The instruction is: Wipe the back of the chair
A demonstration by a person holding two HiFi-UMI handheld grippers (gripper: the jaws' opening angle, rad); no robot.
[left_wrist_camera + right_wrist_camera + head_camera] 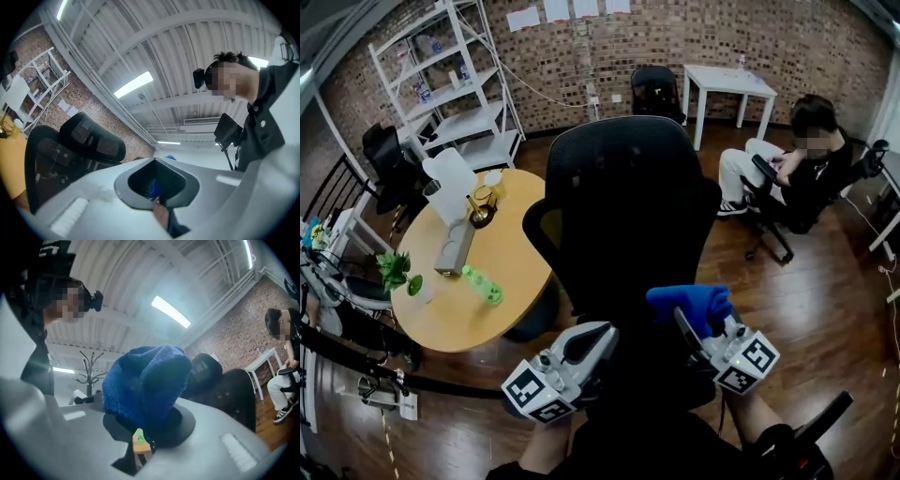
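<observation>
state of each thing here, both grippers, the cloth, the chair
left gripper: shut, nothing in it
right gripper: shut on the cloth
cloth: bunched, sticking up out of the right gripper's jaws
chair: upright, its back toward the grippers; whether the cloth touches it cannot be told

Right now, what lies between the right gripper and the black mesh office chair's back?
Only the blue fluffy cloth, clamped in the right gripper. The head view shows it in front of the black mesh office chair; contact is unclear.
</observation>
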